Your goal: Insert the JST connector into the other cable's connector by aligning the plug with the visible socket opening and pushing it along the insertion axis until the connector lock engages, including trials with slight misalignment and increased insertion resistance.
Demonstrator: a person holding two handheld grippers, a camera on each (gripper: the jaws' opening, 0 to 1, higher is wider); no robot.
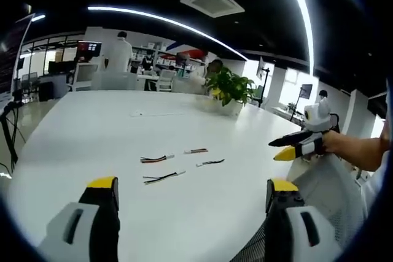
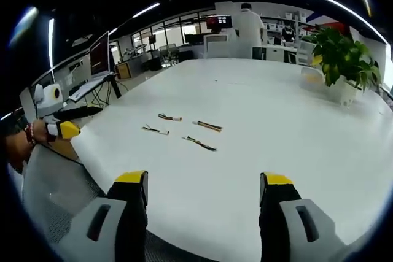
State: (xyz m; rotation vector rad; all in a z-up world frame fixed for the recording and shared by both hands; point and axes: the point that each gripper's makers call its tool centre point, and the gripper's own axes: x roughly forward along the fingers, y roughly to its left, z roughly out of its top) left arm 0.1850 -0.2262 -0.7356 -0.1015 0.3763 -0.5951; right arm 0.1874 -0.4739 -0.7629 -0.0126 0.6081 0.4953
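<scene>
Several short JST cables lie on the white table [image 1: 92, 127]: one [image 1: 156, 159] at the left, one [image 1: 196, 150] further back, one [image 1: 210, 163] to the right and one [image 1: 163, 177] nearest. My left gripper [image 1: 194, 189] stands open near the table's front edge, short of them, with nothing between its jaws. The right gripper [image 1: 293, 148] enters from the right, held by a hand off the table edge. In the right gripper view the same cables [image 2: 169, 116] [image 2: 209, 126] [image 2: 156, 130] [image 2: 199, 143] lie ahead of my open, empty right gripper [image 2: 206, 180]. The left gripper [image 2: 61, 128] shows at the left.
A potted green plant [image 1: 230, 88] [image 2: 344, 59] stands toward the far side of the table. A person in white [image 1: 118, 53] [image 2: 249, 26] stands among desks and monitors behind. A mesh chair back [image 1: 325, 194] sits by the table edge.
</scene>
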